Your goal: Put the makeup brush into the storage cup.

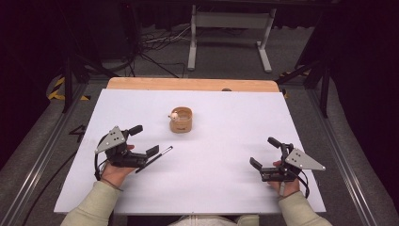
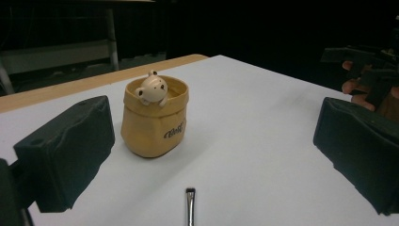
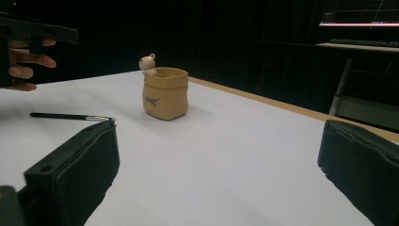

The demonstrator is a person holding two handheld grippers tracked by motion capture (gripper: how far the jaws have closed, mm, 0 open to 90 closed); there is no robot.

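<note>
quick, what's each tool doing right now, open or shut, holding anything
Left tool: open, holding nothing; the brush lies on the table just beyond it.
Right tool: open, holding nothing.

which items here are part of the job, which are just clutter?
In the job:
- brush, lying on the table by the left tongs, which stand open
- tan bear pot, upright mid-table, likely where the brush goes
- right tongs, open, holding nothing

Lying about:
- cables on the floor
- white table frame behind
</note>
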